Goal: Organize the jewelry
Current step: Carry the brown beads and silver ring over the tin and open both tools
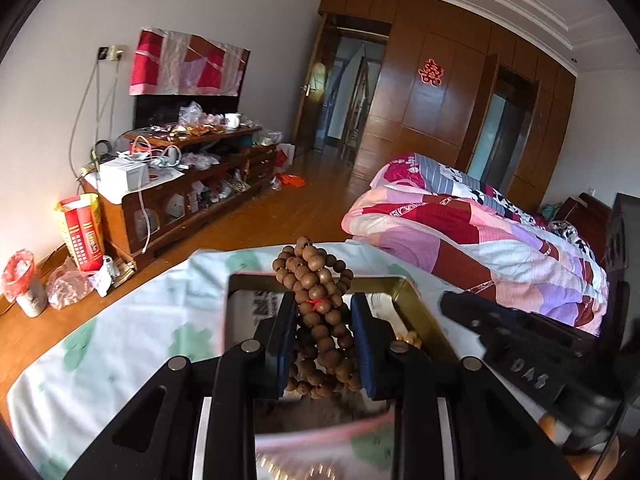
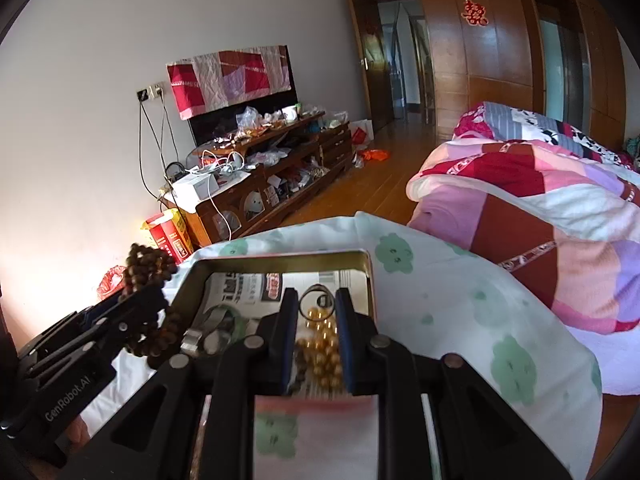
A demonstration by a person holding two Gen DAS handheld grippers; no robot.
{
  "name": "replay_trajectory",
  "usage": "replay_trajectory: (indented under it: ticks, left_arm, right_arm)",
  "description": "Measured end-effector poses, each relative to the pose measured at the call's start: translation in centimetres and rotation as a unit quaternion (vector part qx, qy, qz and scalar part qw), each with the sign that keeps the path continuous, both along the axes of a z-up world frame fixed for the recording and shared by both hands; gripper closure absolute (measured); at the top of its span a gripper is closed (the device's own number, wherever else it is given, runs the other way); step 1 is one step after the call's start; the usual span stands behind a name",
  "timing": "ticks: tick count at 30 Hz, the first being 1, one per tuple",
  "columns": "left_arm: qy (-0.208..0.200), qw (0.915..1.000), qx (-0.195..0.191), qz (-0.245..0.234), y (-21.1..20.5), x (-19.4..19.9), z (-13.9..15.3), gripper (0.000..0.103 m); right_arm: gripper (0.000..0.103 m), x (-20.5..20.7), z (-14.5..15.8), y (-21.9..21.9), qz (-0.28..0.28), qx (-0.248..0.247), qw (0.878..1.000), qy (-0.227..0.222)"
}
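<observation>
My left gripper [image 1: 323,304] is shut on a bundle of brown wooden beads [image 1: 316,280], held above the left part of a gold metal tin [image 1: 416,300]. The same beads [image 2: 146,268] and left gripper [image 2: 132,304] show at the left of the right wrist view. My right gripper [image 2: 317,300] hovers over the tin [image 2: 370,276], its jaws a little apart and empty. Below it in the tin lie gold beads [image 2: 322,344], a ring [image 2: 316,300] and a silver bangle [image 2: 216,320] on newspaper lining. The right gripper [image 1: 516,344] also shows in the left wrist view.
The tin sits on a white cloth with green clover print [image 2: 460,300] [image 1: 120,340]. A bed with a pink patchwork quilt [image 2: 540,208] lies to the right. A cluttered wooden TV cabinet [image 1: 188,176] stands along the far wall, with bags on the wooden floor.
</observation>
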State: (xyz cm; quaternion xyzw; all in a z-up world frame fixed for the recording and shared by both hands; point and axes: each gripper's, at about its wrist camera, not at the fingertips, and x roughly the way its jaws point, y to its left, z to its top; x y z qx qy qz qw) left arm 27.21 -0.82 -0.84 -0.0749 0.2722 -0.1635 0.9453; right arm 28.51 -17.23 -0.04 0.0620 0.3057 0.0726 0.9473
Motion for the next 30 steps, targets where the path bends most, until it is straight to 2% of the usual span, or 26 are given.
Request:
replay_trajectory:
  ticks: [4,9,12,19,27,30]
  left_arm:
    - [0.025,0.9996,0.007,-0.010,-1.3,2.5,-1.0,0.076]
    - [0.070,0.9970,0.029,-0.013,-2.7,5.0,-2.6,0.076]
    - [0.080,0.9959,0.040,-0.016,-3.2,5.7,-3.1,0.076]
    - [0.101,0.9937,0.046,-0.013,-3.6,6.5,-4.2,0.076]
    - [0.093,0.9935,0.064,-0.004,-3.8,6.7,-4.0,0.076]
    - [0.106,0.9918,0.071,-0.010,-4.1,7.0,-4.3,0.070]
  right_arm:
    - [0.081,2.8,-1.0,0.1,0.006,-0.008,1.000,0.012]
    - [0.081,6.6,-2.9,-0.1,0.014,-0.005,0.998,0.059]
    - [0.081,7.7,-3.5,-0.2,0.021,-0.012,0.997,0.074]
    - [0.081,7.9,-4.0,0.2,0.028,-0.039,0.996,0.075]
    - [0.079,8.4,-4.8,0.2,0.032,-0.038,0.996,0.075]
    - [0.075,8.2,-4.7,-0.2,0.033,-0.021,0.997,0.068]
